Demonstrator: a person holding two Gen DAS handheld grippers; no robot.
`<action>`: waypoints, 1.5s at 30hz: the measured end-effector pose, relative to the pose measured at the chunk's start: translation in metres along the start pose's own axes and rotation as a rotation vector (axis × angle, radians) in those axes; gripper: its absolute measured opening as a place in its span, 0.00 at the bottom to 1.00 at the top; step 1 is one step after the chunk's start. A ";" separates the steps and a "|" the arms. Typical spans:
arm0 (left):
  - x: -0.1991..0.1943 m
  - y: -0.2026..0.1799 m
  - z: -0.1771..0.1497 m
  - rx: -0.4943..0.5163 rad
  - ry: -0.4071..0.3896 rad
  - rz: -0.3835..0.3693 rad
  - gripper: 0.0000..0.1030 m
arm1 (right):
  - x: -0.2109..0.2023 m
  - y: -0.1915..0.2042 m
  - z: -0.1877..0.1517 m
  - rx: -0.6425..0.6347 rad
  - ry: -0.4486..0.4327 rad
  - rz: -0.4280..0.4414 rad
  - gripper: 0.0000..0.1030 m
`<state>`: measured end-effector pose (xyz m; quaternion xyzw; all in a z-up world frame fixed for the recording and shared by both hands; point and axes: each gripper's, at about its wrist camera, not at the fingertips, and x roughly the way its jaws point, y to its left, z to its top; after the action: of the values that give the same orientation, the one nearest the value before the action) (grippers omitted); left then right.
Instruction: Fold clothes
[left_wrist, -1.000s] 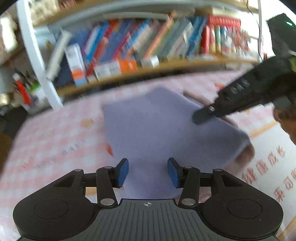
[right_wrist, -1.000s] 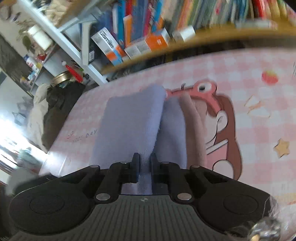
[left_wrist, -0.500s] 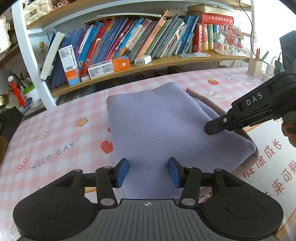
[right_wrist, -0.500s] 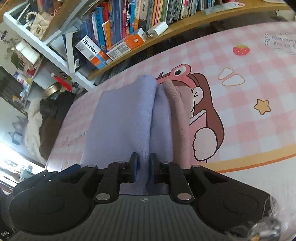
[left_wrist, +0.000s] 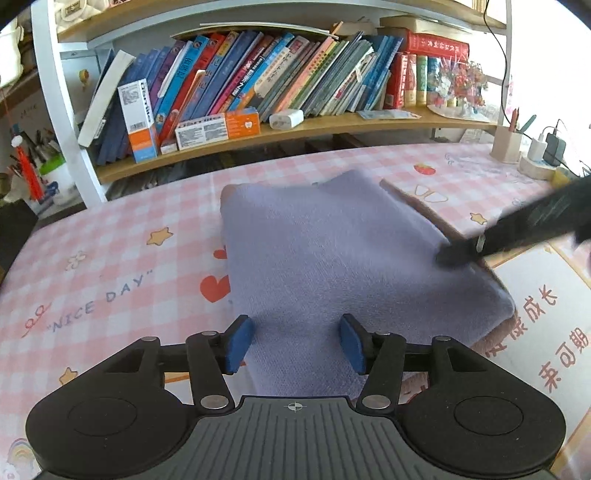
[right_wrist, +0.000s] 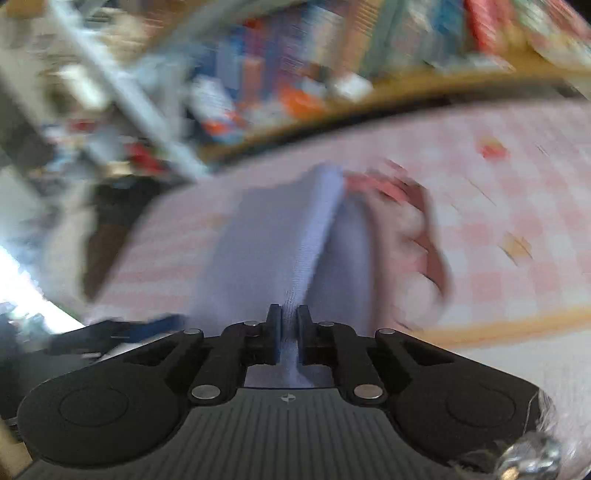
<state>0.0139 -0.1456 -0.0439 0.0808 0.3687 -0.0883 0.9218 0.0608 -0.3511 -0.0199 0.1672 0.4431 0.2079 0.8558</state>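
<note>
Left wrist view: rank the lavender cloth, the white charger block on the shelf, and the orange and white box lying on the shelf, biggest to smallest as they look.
1. Lavender cloth, by far the largest, though it lies nearest the camera.
2. Orange and white box.
3. White charger block, the smallest.

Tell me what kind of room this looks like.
Probably a home study or a child's bedroom desk. A shelf of books runs behind a table with a pink cartoon mat, a pen holder and chargers sit at the far corner, and a lilac cloth is being folded.
</note>
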 end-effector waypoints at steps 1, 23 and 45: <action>-0.001 0.001 0.001 -0.005 0.001 -0.005 0.53 | 0.004 -0.005 -0.002 0.019 0.006 -0.026 0.03; 0.042 0.094 0.001 -0.434 0.111 -0.294 0.88 | -0.004 -0.018 -0.015 0.199 0.020 -0.128 0.83; 0.005 0.064 -0.018 -0.360 0.186 -0.401 0.51 | -0.024 0.018 -0.052 0.091 0.053 -0.116 0.27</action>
<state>0.0196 -0.0804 -0.0546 -0.1509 0.4701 -0.1945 0.8476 0.0012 -0.3431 -0.0235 0.1745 0.4837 0.1421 0.8458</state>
